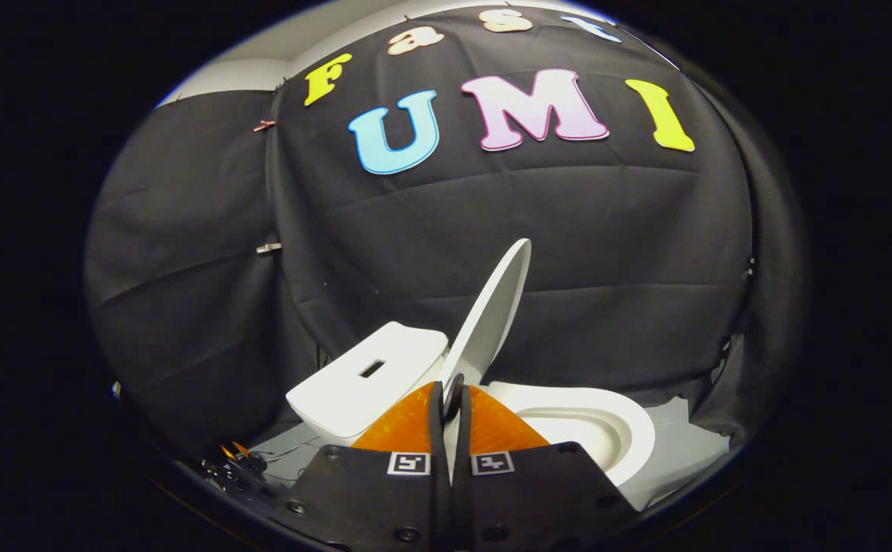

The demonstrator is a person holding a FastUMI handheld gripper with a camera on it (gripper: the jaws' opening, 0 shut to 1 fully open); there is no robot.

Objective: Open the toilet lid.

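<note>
The tool (453,399) had two orange, wedge-shaped fingers (403,425) with thin black strips along their facing edges, narrowing towards rounded black tips. Behind the fingers sat two flat black plates (361,498), each carrying a small square black-and-white marker (409,463) near its inner front corner. Dark round screws (407,533) dotted the plates' corners and rear edges.
</note>
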